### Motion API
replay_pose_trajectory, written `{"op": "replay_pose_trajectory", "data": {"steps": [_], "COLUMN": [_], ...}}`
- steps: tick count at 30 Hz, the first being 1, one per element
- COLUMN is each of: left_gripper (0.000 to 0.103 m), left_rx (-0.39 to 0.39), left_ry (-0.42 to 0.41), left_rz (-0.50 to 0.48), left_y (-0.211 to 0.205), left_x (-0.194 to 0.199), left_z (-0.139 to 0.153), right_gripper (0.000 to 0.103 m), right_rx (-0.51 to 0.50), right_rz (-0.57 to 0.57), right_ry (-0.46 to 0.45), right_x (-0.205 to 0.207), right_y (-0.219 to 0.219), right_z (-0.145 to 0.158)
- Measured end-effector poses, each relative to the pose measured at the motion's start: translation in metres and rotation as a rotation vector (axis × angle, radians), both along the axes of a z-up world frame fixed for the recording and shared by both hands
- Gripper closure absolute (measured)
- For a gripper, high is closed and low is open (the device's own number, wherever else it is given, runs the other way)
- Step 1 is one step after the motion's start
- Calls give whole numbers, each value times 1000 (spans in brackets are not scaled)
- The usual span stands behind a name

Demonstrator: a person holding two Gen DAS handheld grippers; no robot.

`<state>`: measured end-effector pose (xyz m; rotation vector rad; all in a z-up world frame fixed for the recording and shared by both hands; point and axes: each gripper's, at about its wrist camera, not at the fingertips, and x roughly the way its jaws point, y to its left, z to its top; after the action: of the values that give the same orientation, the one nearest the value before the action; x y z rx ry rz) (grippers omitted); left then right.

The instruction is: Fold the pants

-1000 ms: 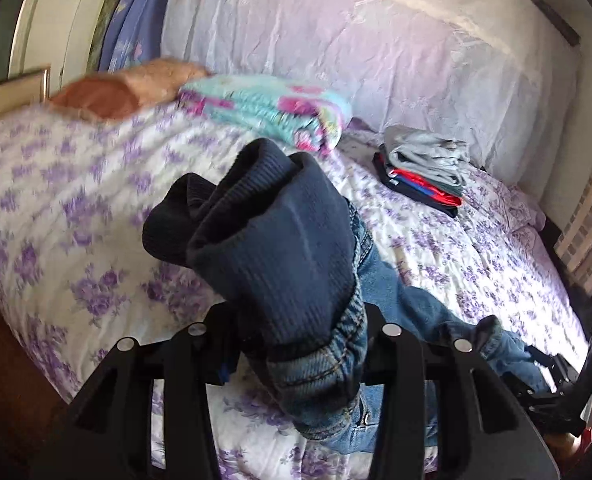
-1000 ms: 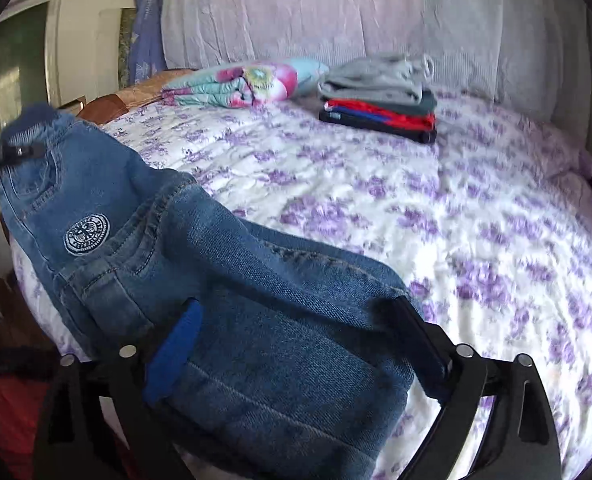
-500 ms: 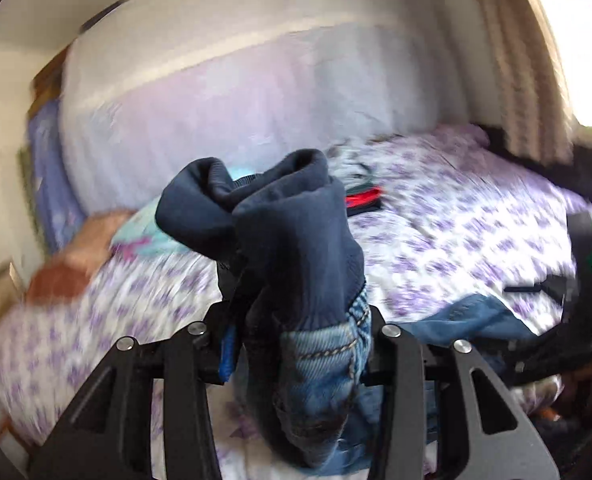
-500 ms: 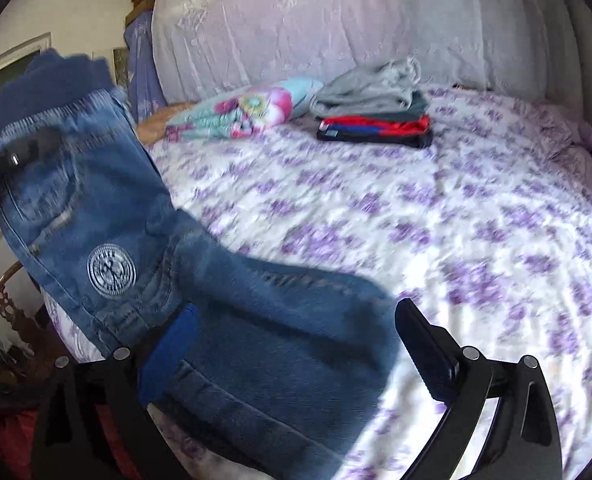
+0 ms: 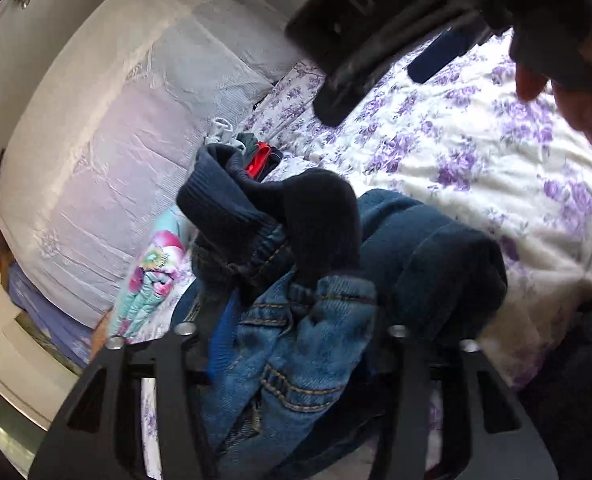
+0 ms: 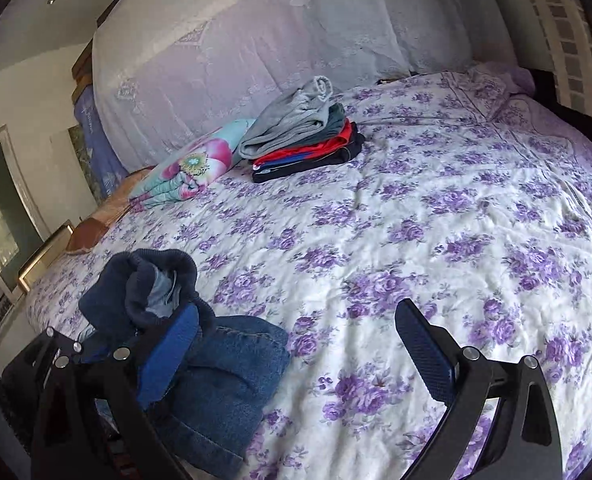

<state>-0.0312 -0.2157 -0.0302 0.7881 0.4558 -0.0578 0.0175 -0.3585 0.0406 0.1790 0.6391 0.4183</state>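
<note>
Blue jeans (image 5: 304, 360) with a navy ribbed waistband (image 5: 224, 208) are bunched between the fingers of my left gripper (image 5: 292, 332). Its jaws are opening, and the left blue pad (image 5: 220, 340) shows beside the cloth. In the right wrist view the jeans (image 6: 224, 380) lie doubled over on the bed at the lower left, waistband (image 6: 156, 272) on top. My right gripper (image 6: 296, 312) stands wide open over the bedspread, with the denim lying against its left finger only. From the left wrist view my right gripper (image 5: 370, 90) hangs close above, held by a person's hand (image 5: 576, 92).
The bed carries a white bedspread with purple flowers (image 6: 436, 220). At the back stand a stack of folded clothes (image 6: 304, 140) and a folded floral blanket (image 6: 188, 172), with a big pale pillow (image 6: 256, 48) behind. The bed's edge runs along the lower left.
My left gripper rolled and swung across, carrying the waistband over onto the legs, and its jaws widened. The denim left my right gripper's jaws and now lies on the bed.
</note>
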Motion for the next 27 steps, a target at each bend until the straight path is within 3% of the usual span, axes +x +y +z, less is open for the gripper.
{"op": "replay_pose_trajectory", "data": {"steps": [4, 8, 14, 21, 27], "left_gripper": [5, 5, 5, 5, 5], "left_rx": [-209, -279, -364, -431, -525], "left_ry": [126, 150, 152, 80, 175], "left_rz": [-61, -107, -77, 72, 192], "left_y": [9, 14, 37, 101, 151], "left_x": [0, -9, -9, -3, 27], "left_z": [33, 53, 70, 92, 83], "right_gripper": [4, 4, 4, 4, 4], "right_rx": [-13, -6, 4, 3, -150], "right_rz": [14, 6, -1, 25, 95], "right_ry": [-9, -20, -58, -130, -210], "right_x": [-4, -8, -17, -32, -39], "right_y": [6, 4, 2, 11, 54], "right_z": [3, 8, 17, 36, 66]}}
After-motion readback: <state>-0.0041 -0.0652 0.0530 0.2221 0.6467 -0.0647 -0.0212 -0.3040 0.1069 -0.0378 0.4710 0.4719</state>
